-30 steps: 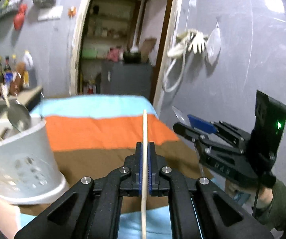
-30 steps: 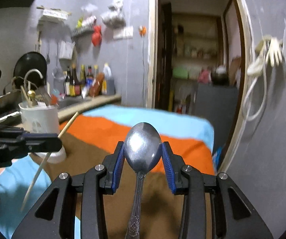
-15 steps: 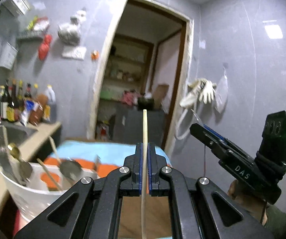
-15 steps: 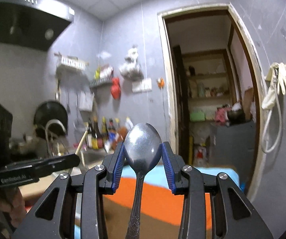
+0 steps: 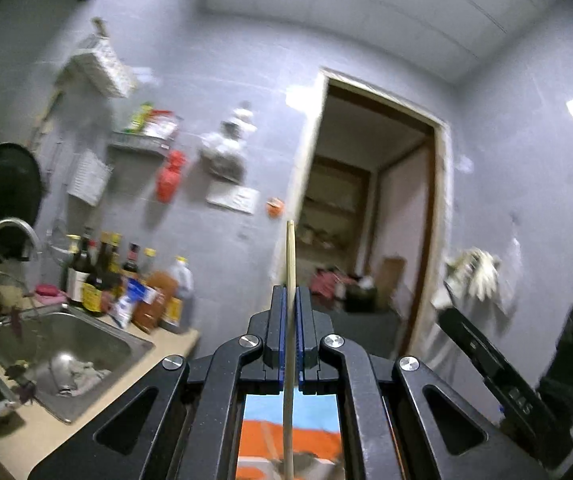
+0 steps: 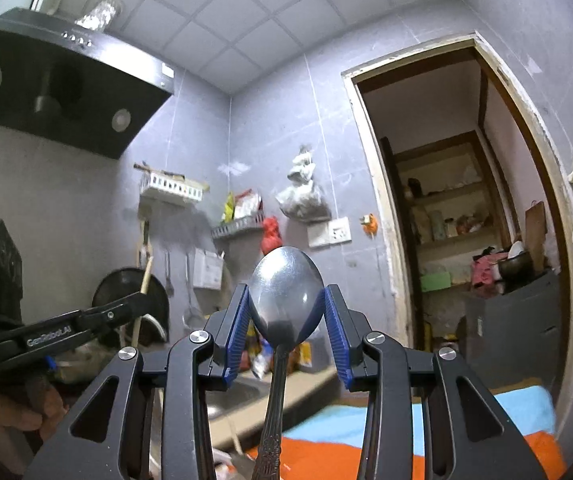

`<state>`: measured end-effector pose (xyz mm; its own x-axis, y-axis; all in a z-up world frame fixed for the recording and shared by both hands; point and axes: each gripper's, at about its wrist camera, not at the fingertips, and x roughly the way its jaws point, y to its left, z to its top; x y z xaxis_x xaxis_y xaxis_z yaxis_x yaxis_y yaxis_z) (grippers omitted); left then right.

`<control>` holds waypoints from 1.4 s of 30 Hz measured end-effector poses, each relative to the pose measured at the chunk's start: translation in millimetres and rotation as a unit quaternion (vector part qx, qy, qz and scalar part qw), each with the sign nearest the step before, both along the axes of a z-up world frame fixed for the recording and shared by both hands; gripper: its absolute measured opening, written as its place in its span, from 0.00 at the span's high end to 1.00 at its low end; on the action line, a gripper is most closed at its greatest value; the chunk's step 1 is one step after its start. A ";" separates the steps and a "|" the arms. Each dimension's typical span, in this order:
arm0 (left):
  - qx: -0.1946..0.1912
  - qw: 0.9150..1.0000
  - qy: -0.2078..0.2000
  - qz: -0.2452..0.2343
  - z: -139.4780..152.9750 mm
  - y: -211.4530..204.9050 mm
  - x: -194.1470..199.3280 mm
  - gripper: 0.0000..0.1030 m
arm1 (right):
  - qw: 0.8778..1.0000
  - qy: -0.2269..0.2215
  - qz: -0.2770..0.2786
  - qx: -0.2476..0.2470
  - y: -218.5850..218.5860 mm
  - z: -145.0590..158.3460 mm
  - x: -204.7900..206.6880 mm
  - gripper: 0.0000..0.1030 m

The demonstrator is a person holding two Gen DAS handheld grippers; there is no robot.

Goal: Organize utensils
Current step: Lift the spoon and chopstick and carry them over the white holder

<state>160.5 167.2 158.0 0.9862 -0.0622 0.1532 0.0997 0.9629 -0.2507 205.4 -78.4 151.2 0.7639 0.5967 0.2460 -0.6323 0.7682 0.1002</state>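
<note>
In the left wrist view my left gripper [image 5: 291, 304] is shut on a thin wooden chopstick [image 5: 290, 256] that runs upright between the blue pads and sticks out above them. My right gripper [image 6: 286, 308] is shut on a metal spoon [image 6: 286, 292]; its bowl sits between the blue pads and its patterned handle hangs down. Each gripper shows in the other's view: the right gripper [image 5: 446, 312] at the right edge, the left gripper [image 6: 140, 300] at the left with the chopstick [image 6: 147, 276] slanting through it. The white utensil holder is out of view.
A steel sink [image 5: 62, 344] with a curved tap [image 5: 6, 232] lies lower left, bottles [image 5: 98, 280] behind it on the counter. A range hood [image 6: 66, 88] hangs upper left. A doorway [image 6: 466, 220] opens to shelves. The striped orange and blue cloth [image 6: 366, 456] lies below.
Both grippers rose and tilted upward, so the cloth and the white utensil holder dropped out of view and wall and ceiling filled the frames. The chopstick and the spoon stayed gripped.
</note>
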 end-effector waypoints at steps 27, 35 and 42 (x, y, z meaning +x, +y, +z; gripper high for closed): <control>-0.041 0.989 -0.084 0.119 -77.9 45.0 3.0 0.98 | 0.999 0.016 -0.038 0.016 51.1 -62.4 34.2 0.66; -0.018 0.993 -0.048 0.104 -88.4 34.0 13.6 0.98 | 0.999 0.014 -0.040 -0.001 55.1 -70.8 34.8 0.66; 0.005 0.995 -0.012 0.100 -93.5 24.8 20.3 0.98 | 0.999 0.033 -0.039 -0.007 55.5 -75.9 38.9 0.66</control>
